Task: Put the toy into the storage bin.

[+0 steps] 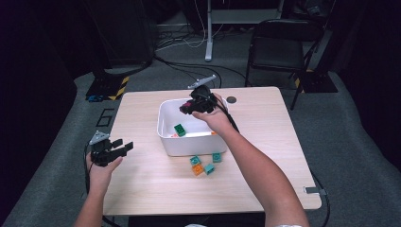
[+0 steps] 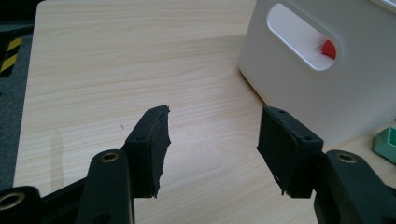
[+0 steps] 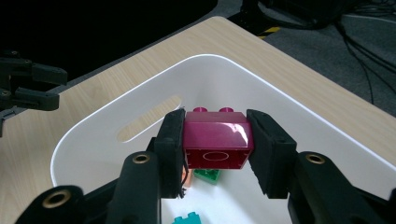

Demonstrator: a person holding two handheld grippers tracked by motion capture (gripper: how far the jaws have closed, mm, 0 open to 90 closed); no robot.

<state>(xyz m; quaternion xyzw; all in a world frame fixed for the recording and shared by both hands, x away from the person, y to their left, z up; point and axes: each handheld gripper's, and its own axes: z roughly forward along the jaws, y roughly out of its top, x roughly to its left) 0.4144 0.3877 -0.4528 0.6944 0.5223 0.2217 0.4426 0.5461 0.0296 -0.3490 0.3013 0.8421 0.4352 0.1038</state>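
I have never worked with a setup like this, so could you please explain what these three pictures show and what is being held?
A person stands at a wooden table with a hand-held gripper in each hand. One picture looks down from above; the other two come from cameras riding on each gripper, looking along its black fingers. The right gripper is shut on a magenta toy brick above a white bin, which already holds a green brick and others. The left gripper is open with nothing between its fingers, over the table's left side. Three teal bricks and an orange brick lie in front of the bin.
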